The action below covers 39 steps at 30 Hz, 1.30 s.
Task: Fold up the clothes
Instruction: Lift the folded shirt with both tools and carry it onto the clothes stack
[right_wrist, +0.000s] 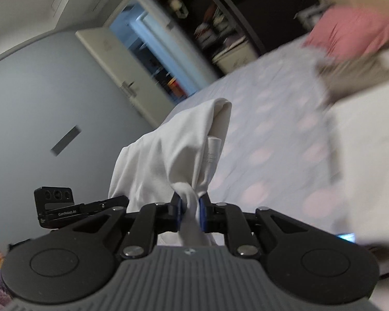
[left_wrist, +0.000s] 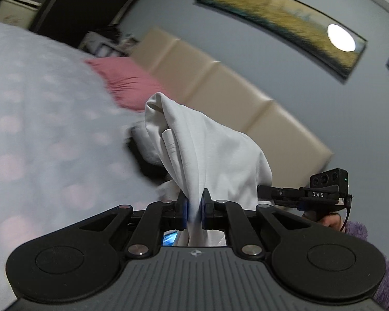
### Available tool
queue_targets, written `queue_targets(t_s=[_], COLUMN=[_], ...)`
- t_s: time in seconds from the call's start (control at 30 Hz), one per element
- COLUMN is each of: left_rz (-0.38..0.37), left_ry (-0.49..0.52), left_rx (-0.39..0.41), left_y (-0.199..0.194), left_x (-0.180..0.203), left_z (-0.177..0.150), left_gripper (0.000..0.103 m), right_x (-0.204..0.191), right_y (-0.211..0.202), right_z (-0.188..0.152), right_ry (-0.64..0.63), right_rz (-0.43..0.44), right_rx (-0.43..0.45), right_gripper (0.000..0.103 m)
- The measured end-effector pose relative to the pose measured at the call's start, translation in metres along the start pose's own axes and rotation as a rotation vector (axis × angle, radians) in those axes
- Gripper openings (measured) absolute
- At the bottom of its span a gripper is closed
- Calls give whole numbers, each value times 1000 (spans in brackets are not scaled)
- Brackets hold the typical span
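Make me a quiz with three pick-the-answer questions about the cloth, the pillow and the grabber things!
1. Where is the pillow?
A. on the bed
B. on the floor
C. in the closet

2. What colour is the cloth?
A. pink
B. white
C. black

3. What is the left gripper doing?
A. wide open, holding nothing
B. shut on the cloth
C. shut on the pillow

Answers:
1. A: the pink pillow lies at the head of the dotted bed, by the beige headboard.
2. B: the bunched fabric is white in both views.
3. B: its fingers pinch a gather of cloth between them; the right gripper pinches the cloth the same way.
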<state>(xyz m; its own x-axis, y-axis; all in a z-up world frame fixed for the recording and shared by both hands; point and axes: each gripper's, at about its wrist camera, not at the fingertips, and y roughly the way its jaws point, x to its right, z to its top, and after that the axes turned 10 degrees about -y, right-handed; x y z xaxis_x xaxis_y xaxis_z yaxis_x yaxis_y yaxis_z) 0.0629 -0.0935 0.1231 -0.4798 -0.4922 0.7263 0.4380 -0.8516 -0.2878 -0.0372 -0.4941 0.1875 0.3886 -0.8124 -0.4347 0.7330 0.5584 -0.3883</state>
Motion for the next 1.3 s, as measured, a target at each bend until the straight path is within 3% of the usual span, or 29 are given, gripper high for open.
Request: queue_targets(t_s=[0.17,0.43,0.67,0.87,1.3], left_rz=[-97,-152,-97,-2,77], left_ry=[-28,-138,-138,-101,-107], left_rx=[-55,-149,-192,-228,-285], left_y=[79,185,242,275,314], left_x=[42,64,63,50,8], left_z=[10,7,10,13,11], left_gripper=[7,7,7,7,7], right_x=[44,117,175,224,300], right_y=[-68,-112,-95,-66,-23], right_z=[31,52,62,52,19], right_ry=[14,69,106,163,312], right_rz=[-117,-286,-349,-371,-366], right_rx=[47,61,37,0,-17], right_gripper=[15,15,16,16,16])
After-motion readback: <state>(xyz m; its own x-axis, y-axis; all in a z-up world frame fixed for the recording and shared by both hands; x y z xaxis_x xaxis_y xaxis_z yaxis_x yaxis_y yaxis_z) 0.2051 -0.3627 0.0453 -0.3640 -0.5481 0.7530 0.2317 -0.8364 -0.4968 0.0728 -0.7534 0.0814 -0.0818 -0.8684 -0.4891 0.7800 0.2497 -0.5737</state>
